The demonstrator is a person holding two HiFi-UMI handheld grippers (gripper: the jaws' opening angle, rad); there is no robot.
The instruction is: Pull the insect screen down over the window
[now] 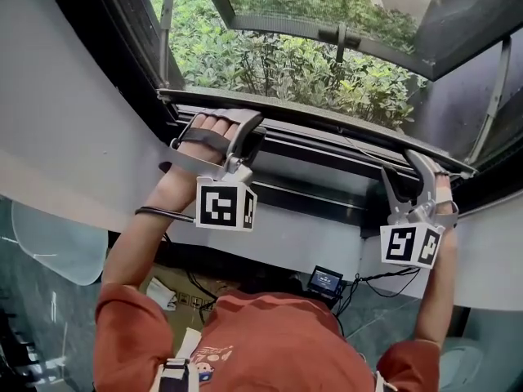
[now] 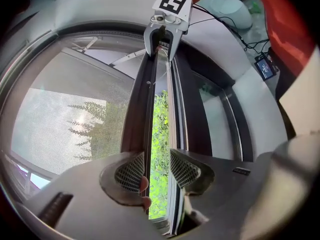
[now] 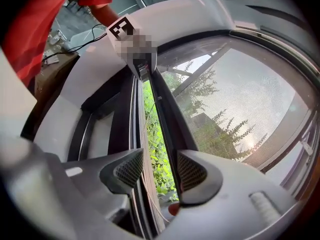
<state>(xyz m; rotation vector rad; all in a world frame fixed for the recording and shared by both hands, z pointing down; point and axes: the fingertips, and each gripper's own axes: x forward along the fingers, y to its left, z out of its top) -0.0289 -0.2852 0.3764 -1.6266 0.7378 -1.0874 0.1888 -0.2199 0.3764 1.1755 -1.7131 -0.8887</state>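
Observation:
The insect screen's dark bottom bar point(image 1: 327, 125) crosses the window a little above the lower frame. Its grey mesh point(image 2: 65, 124) point(image 3: 250, 104) hangs above the bar, with green bushes visible through it. My left gripper point(image 1: 257, 133) is at the bar's left end and my right gripper point(image 1: 403, 168) at its right end. They point along the bar point(image 2: 142, 109) toward each other. In the left gripper view my left gripper point(image 2: 157, 169) stands wide, one pad over the bar's edge, with foliage showing in the gap. My right gripper point(image 3: 160, 170) stands the same way beside the bar point(image 3: 167, 119). Neither gripper's pads visibly clamp anything.
A strip of uncovered opening point(image 2: 160, 134) remains between the bar and the dark lower window frame point(image 1: 327, 166). The outer glass sash point(image 1: 327, 31) is swung outward. White wall point(image 1: 73, 137) flanks the window. A small device with cables point(image 1: 325, 281) lies below the sill.

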